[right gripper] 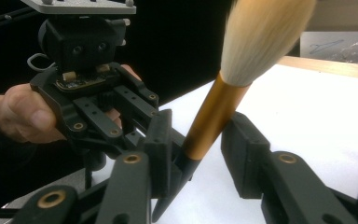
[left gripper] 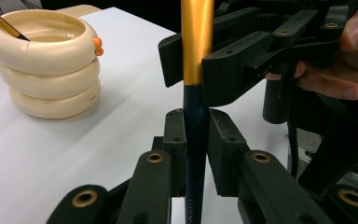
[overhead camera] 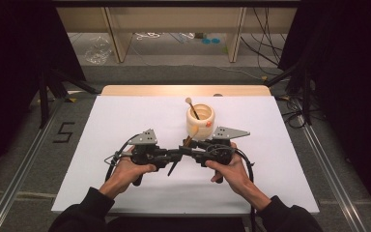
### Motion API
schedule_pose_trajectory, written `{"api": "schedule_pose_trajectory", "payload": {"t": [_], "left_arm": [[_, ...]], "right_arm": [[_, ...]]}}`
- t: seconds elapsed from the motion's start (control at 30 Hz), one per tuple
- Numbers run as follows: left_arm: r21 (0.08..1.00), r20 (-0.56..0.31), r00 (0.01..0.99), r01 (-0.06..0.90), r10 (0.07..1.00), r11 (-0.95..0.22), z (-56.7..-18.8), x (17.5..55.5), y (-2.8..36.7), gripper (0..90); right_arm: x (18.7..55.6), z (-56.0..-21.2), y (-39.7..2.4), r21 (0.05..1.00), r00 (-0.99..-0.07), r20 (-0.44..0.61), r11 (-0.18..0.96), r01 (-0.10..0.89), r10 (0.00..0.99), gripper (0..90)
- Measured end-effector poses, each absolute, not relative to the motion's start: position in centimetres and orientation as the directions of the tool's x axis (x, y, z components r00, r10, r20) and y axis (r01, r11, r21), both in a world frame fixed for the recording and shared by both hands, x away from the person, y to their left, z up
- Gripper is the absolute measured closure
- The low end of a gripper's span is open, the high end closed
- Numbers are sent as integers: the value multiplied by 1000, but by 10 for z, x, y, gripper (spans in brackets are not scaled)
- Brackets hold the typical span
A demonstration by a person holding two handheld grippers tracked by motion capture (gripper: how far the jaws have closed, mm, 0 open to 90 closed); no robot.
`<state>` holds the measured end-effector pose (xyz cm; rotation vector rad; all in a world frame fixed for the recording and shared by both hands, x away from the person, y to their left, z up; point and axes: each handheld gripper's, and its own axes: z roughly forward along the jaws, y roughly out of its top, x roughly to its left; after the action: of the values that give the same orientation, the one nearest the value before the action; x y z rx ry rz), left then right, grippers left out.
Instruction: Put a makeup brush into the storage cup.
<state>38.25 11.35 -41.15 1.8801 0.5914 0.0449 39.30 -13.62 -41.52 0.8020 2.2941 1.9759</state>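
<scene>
Clearly, both grippers meet at 1 makeup brush [overhead camera: 182, 151] near the middle of the white table [overhead camera: 125, 121]. The left gripper [left gripper: 196, 135] has its 2 jaws pressed tight on the brush's dark handle, pinching it just below the gold ferrule; in the left gripper view the handle runs straight up between them, upright from that camera's angle. The right gripper [right gripper: 196, 144] comes in from the opposite side with its jaws on either side of the gold ferrule. One jaw touches the ferrule's lower end, the other stands a little off it, so the jaws are partly spread and not yet clamped. In the right gripper view the brush tilts away to the upper right, its pale bristle head above and beyond the jaws.

From the high view, the left hand [overhead camera: 130, 169] and the right hand [overhead camera: 229, 166] grip the tool bodies from below, wrists angled inward so the 2 tools point at each other, nearly level above the table. Dark sleeves come in from the near edge.

Beyond the right gripper, close behind its grey plate, stands a cream ringed holder [overhead camera: 200, 121] with another thin brush [overhead camera: 191, 107] leaning inside it. An orange knob [left gripper: 98, 45] sits on the holder's side.
</scene>
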Motion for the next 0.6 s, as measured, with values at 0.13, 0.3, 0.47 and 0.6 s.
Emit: {"api": "schedule_pose_trajectory", "payload": {"t": [0.13, 0.3, 0.47, 0.6], "left_arm": [[891, -244, 876, 372, 417, -259, -412, 382, 112, 784], [892, -250, 876, 374, 412, -253, -412, 382, 112, 784], [893, -252, 876, 374, 410, -251, -412, 381, 110, 783], [889, -267, 876, 385, 402, -249, -412, 382, 109, 782]], "right_arm": [[393, -415, -136, 926, -870, 319, 71, 370, 375, 687], [394, -416, -136, 926, -869, 324, 63, 372, 374, 723], [394, -415, -137, 921, -865, 346, 45, 387, 362, 759], [394, -415, -136, 917, -863, 361, 35, 398, 354, 775]]}}
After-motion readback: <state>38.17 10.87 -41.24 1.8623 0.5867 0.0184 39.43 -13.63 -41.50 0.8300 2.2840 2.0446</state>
